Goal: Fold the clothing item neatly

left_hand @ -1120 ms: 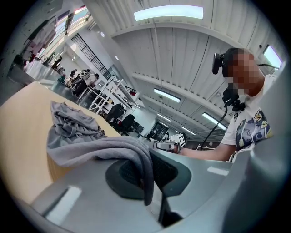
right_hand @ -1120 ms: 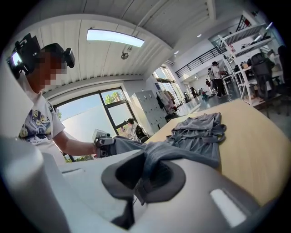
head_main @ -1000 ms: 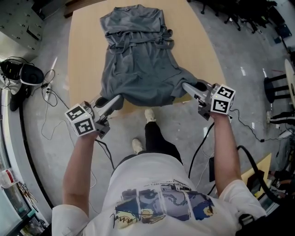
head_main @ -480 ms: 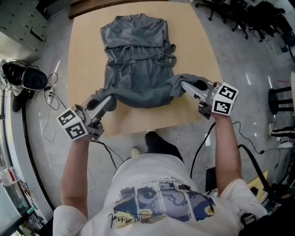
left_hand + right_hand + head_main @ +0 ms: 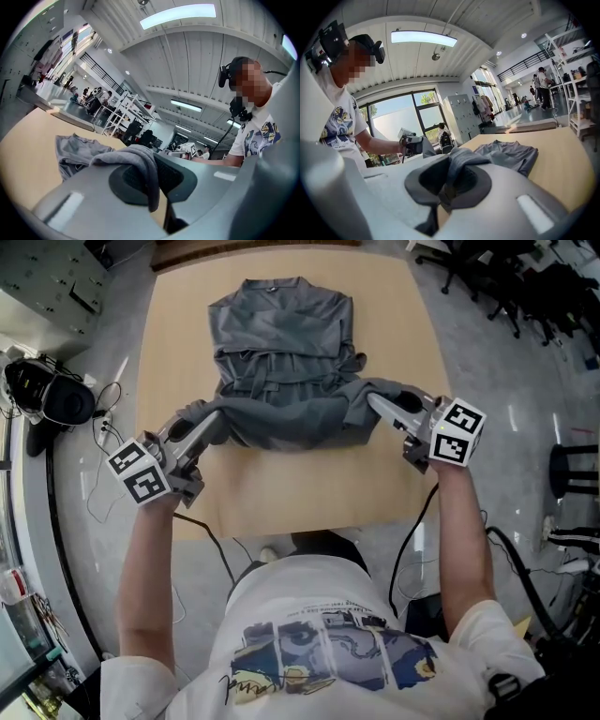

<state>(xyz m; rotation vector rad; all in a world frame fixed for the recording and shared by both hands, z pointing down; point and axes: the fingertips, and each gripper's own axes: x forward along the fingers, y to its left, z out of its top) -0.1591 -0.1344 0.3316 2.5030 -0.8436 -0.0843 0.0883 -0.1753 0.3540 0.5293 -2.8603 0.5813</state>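
A grey dress (image 5: 281,362) lies on the tan wooden table (image 5: 291,493), its collar at the far end and a belt across its waist. Its lower half is folded up over the middle. My left gripper (image 5: 208,421) is shut on the left hem corner (image 5: 140,161), which drapes over the jaw tips. My right gripper (image 5: 379,406) is shut on the right hem corner (image 5: 461,164). Both hem corners are held just above the table at the dress's waist. Across the table, the left gripper (image 5: 412,143) appears in the right gripper view and the right gripper (image 5: 187,151) in the left gripper view.
The near half of the table is bare wood. A black headset (image 5: 52,395) and cables (image 5: 103,442) lie on the floor to the left. Black chairs (image 5: 525,287) stand at the far right. The person's shoe (image 5: 269,552) shows below the table's near edge.
Both grippers have carried the hem away from the table's near edge toward the collar. The skirt, which hung over the edge, now lies folded over the dress's middle.
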